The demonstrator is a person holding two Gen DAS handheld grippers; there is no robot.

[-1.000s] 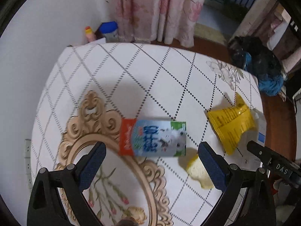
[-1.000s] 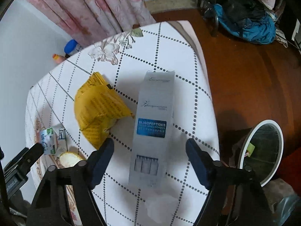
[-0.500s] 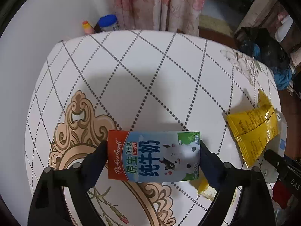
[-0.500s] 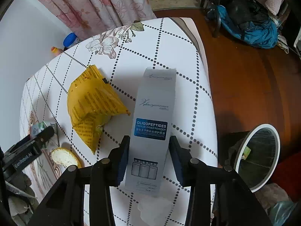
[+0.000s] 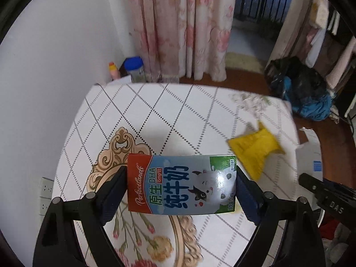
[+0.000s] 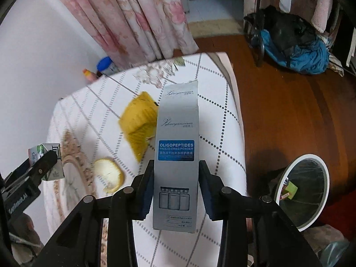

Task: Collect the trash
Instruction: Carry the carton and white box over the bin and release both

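Left gripper (image 5: 181,191) clamped across the short ends of a milk carton (image 5: 181,184), carton held sideways with its printed face to the camera and raised clear of the table (image 5: 155,111), above the ornate gold motif near the left edge. Right gripper (image 6: 175,189) pinching a tall grey carton box (image 6: 178,155) by its long sides, box pointing forward along the fingers and lifted off the cloth near the right edge. Remaining on the table: a crumpled yellow wrapper (image 6: 140,124) around the middle toward the right edge, and a pale round peel-like scrap (image 6: 109,174) nearer the near edge, between the two grippers; wrapper and scrap apart from each other. White-rimmed trash bin (image 6: 282,178) standing on the wooden floor just beside the right edge of the table, lined in black, a few coloured scraps visible inside. Blue-lidded jar (image 5: 133,69) and small orange-capped bottle (image 5: 114,70) behind the far left corner, against the wall
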